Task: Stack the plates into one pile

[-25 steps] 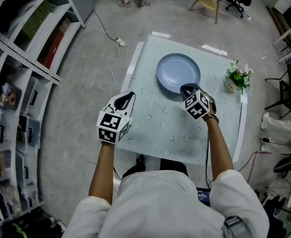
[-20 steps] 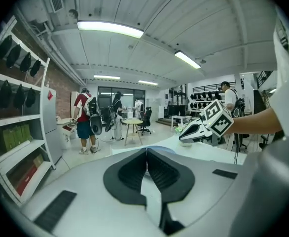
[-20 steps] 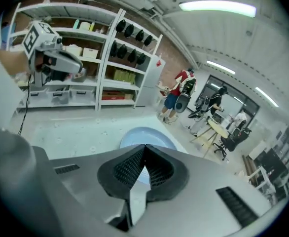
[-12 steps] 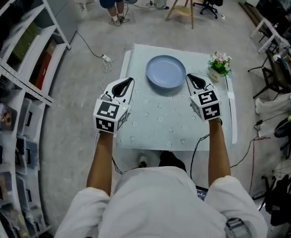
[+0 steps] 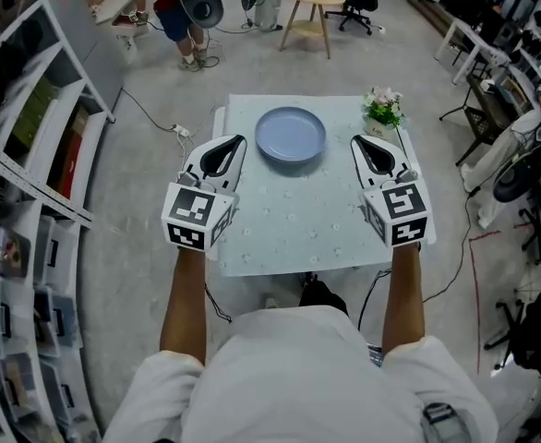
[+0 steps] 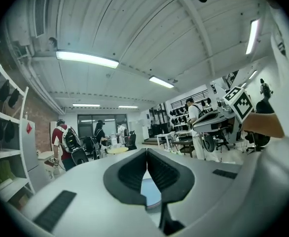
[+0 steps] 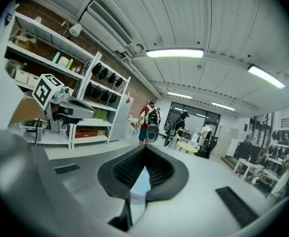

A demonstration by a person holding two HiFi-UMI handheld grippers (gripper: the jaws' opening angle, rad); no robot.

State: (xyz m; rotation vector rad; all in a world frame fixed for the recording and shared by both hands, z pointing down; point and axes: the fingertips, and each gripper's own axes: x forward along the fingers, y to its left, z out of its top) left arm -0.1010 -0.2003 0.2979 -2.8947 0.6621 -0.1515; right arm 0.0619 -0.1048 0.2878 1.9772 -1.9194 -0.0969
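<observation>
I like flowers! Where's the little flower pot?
In the head view, the flower pot stands at the table's far right corner, right of the blue plate, beyond the right gripper.

plate (image 6: 151,192) mostly behind jaws

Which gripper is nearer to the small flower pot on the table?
Right. The right gripper sits just short of the flower pot, slightly to its left; the left gripper is across the blue plate, near the table's opposite side.
</observation>
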